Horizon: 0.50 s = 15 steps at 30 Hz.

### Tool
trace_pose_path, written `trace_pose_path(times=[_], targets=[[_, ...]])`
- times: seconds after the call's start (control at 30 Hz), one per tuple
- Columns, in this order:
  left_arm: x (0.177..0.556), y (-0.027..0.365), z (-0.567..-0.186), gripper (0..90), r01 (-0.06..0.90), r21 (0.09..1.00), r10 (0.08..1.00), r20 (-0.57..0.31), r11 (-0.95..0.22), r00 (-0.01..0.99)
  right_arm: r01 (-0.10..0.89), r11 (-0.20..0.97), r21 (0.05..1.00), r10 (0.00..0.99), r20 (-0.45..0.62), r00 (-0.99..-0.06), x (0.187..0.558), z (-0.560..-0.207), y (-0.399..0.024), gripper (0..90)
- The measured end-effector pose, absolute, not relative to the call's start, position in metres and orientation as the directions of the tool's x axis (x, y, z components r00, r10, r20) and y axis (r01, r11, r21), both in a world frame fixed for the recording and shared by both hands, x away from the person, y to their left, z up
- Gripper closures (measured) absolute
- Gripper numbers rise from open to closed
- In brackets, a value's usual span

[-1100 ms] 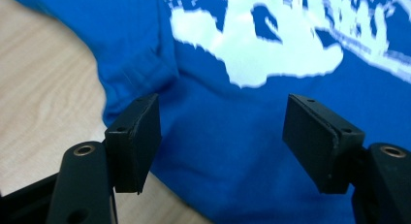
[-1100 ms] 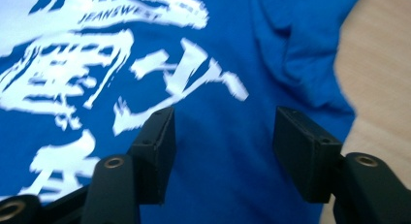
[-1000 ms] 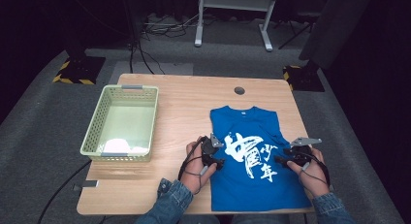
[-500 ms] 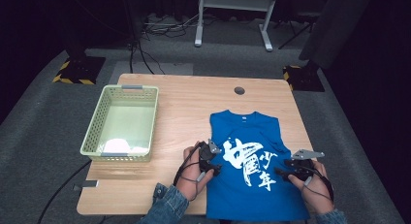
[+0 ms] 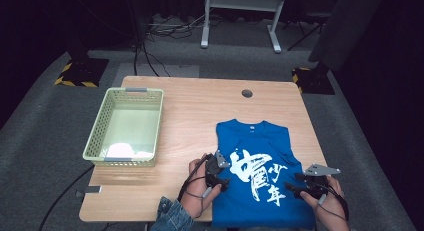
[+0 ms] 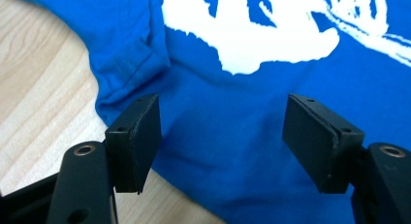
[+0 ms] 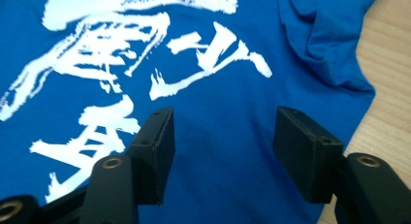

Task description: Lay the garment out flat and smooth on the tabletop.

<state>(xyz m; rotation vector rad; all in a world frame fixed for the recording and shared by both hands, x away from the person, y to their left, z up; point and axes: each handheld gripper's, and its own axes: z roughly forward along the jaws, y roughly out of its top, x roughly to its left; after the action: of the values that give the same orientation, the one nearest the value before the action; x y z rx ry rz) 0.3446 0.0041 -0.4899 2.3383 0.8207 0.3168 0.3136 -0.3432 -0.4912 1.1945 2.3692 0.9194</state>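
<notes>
On the near right part of the light wooden bench [image 5: 200, 111], a blue sleeveless cotton shirt with white brush print [image 5: 260, 176] lies flat, collar toward 12 o'clock, hem at 6 o'clock hanging a little over the bench edge. The left tool [image 6: 223, 136] hovers released at the shirt's 9 o'clock side edge; nothing is between its jaws. The right tool [image 7: 220, 146] is also released, above the cloth near the 3 o'clock edge. I judge the step is reaching for the lower sides to begin a fold. Next, each tool must come down and pinch one layer edge. Bare wood stays free toward 10 o'clock, before the pale green plastic basket [image 5: 95, 141].
</notes>
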Motion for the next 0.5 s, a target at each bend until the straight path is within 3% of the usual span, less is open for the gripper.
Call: trace_pose_path(times=[0.5], targets=[[0.363,-0.004,-0.468,31.5,0.454,0.671,0.632,0.027,-0.586,0.775,0.582,0.405,0.705,0.825,-0.007,-0.565,0.302,-0.481,-0.353,41.3]])
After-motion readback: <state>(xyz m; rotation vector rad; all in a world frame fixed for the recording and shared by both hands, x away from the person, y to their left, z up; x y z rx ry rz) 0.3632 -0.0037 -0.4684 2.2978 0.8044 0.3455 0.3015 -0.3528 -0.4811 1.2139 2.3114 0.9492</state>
